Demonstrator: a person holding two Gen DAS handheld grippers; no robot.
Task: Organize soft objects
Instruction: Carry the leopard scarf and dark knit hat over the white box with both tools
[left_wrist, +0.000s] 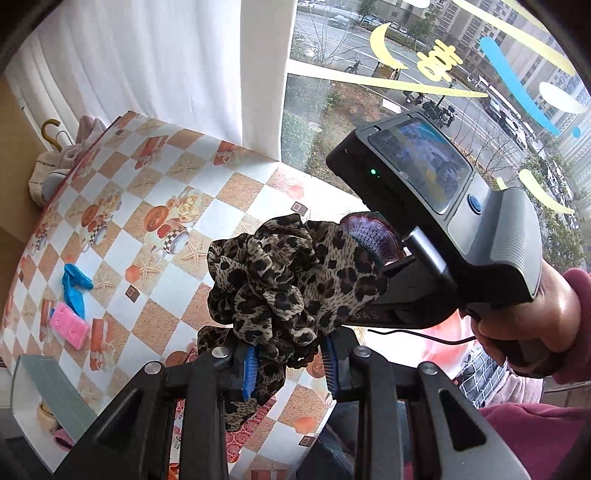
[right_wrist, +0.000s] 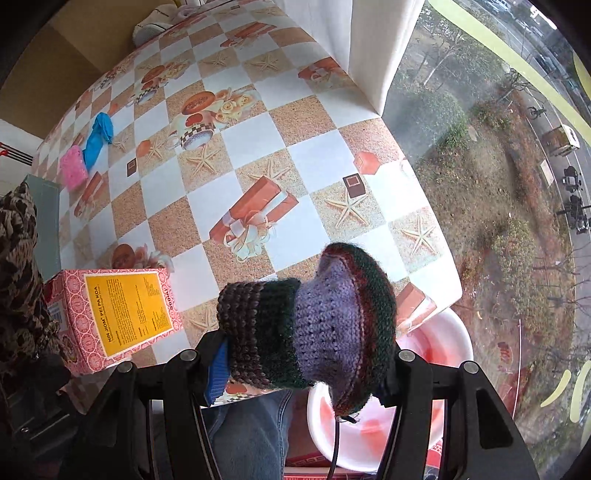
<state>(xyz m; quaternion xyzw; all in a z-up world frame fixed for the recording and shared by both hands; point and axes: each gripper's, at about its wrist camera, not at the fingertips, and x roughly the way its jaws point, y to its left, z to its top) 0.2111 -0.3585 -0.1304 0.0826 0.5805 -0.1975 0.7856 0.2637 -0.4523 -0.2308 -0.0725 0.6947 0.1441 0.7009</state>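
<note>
My left gripper is shut on a leopard-print fabric scrunchie, held up above the table's near edge. My right gripper is shut on a knitted piece in purple, green and dark red, held above the table edge and a white-pink basin. The right gripper's body shows in the left wrist view, close behind the scrunchie, with the knitted piece at its tip. The scrunchie shows at the left edge of the right wrist view. A blue glove and a pink sponge lie on the table's far left.
The table has a checkered cloth with starfish prints. A pink and yellow box stands near its front edge. A grey-green box sits at the left. White curtain and window lie behind. Bags rest beyond the far corner.
</note>
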